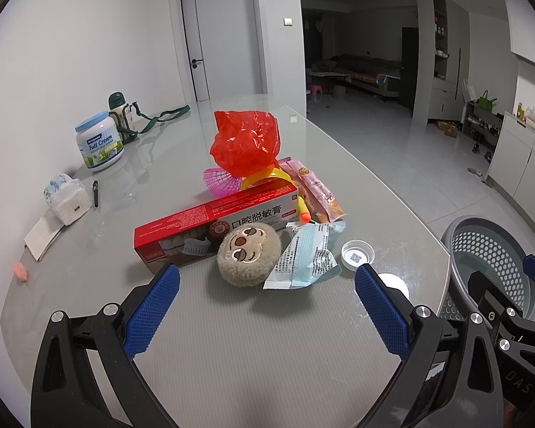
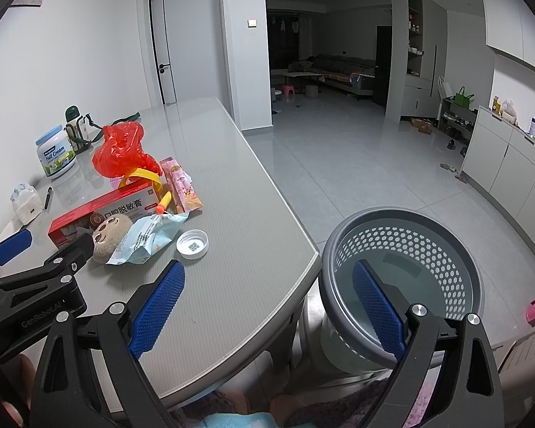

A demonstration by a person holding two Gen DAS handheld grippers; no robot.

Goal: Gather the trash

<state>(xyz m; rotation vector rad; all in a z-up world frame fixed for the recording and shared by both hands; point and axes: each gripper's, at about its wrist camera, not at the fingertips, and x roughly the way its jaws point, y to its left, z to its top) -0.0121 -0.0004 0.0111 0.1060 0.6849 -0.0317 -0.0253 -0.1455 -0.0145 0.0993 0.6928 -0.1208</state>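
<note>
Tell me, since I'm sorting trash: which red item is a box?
The toothpaste box, lying flat before the crumpled red bag; the bag is soft plastic.

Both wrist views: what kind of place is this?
Most likely a home, a dining area open to a living room: a grey table with household clutter, a sofa in the dark room beyond, and a shoe rack by the cabinets. A perforated bin stands beside the table.

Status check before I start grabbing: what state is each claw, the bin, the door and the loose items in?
left claw: open, empty
right claw: open, empty
trash bin: upright, no trash visible inside
bottle cap: lying open side up
mask packet: crumpled
red plastic bag: bunched up
door: shut
</note>
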